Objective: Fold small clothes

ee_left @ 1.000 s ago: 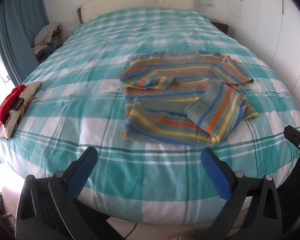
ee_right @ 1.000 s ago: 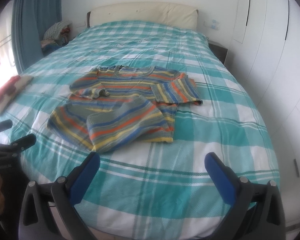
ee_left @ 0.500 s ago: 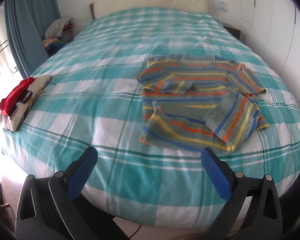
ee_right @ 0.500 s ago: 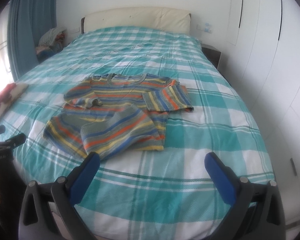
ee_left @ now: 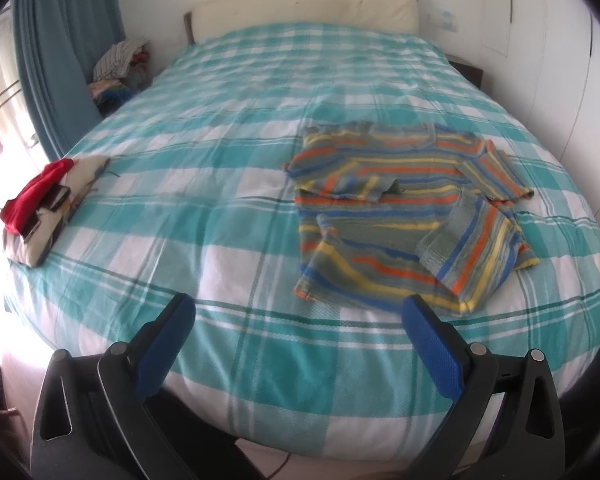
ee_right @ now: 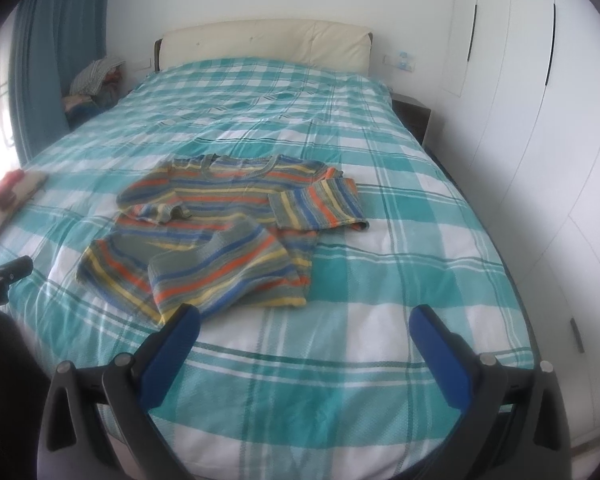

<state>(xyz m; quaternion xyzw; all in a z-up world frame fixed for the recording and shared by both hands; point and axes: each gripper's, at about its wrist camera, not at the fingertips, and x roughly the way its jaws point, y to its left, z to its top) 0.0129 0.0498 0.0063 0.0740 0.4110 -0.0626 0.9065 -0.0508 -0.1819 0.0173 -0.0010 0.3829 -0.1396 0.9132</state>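
Note:
A small striped sweater (ee_left: 404, 216), in orange, blue, yellow and grey, lies crumpled on the teal checked bed (ee_left: 220, 184), its lower right part turned up over itself. It also shows in the right wrist view (ee_right: 228, 232). My left gripper (ee_left: 296, 320) is open and empty over the bed's near edge, left of and short of the sweater. My right gripper (ee_right: 306, 326) is open and empty over the near edge, just short of the sweater's hem.
A folded pile with a red garment (ee_left: 44, 204) lies at the bed's left edge. Heaped clothes (ee_left: 120, 64) sit beside a blue curtain (ee_left: 60, 52). White wardrobes (ee_right: 540, 120) stand along the right. A cream headboard (ee_right: 264, 44) is at the far end.
Both grippers have drawn back a little and swung, so the sweater now sits further right in the left view. Both stay open and empty. The sweater has not moved.

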